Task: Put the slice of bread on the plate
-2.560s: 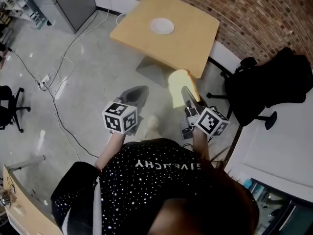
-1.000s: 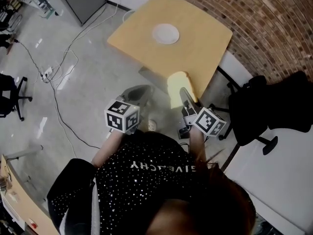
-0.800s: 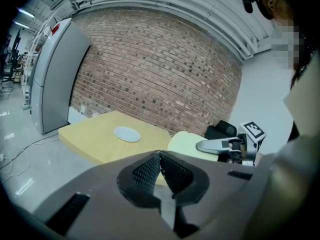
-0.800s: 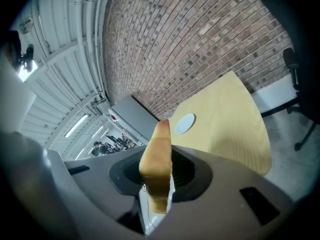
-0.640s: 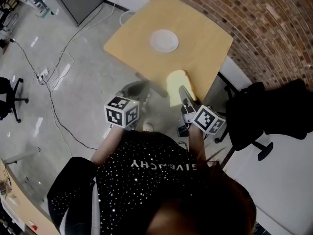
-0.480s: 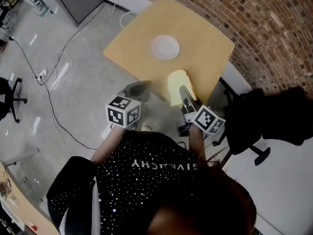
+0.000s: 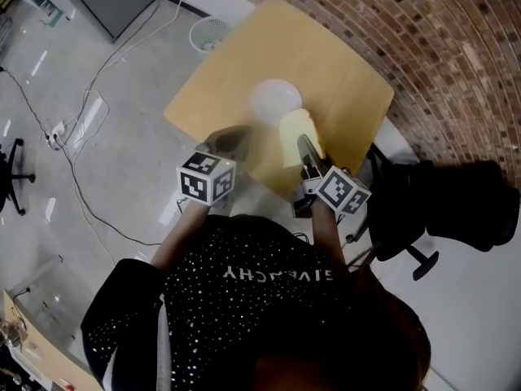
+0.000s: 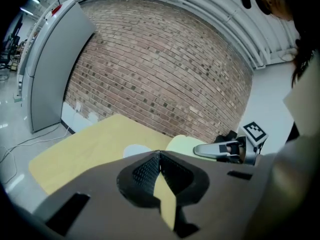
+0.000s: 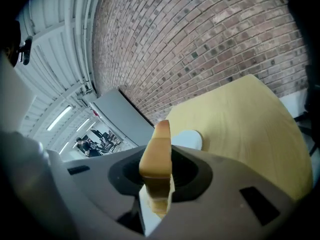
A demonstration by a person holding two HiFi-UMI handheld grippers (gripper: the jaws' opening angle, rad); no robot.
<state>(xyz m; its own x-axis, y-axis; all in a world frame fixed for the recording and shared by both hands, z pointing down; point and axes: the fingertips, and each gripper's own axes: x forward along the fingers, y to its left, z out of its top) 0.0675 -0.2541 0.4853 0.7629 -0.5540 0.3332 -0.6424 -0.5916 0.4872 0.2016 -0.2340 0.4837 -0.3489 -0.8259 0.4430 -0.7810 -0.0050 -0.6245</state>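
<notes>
A pale yellow slice of bread (image 7: 296, 133) stands on edge in my right gripper (image 7: 304, 147), which is shut on its lower end. In the right gripper view the bread (image 9: 156, 156) rises edge-on between the pads. The white plate (image 7: 274, 98) lies in the middle of the yellow table (image 7: 350, 80), just beyond and left of the bread. The same plate (image 9: 188, 138) shows right behind the slice. My left gripper (image 7: 234, 136) hovers over the table's near edge, left of the bread, shut and holding nothing. Its tips (image 8: 159, 154) meet, and the plate (image 8: 135, 150) shows beyond them.
A red brick wall (image 7: 456, 39) runs behind the table. A black office chair (image 7: 456, 206) stands at the right, close to the table's corner. A white waste basket (image 7: 203, 32) and cables (image 7: 77, 133) lie on the floor at the left.
Both grippers have moved forward from over the floor to over the table. The bread, still held, now stands next to the plate.
</notes>
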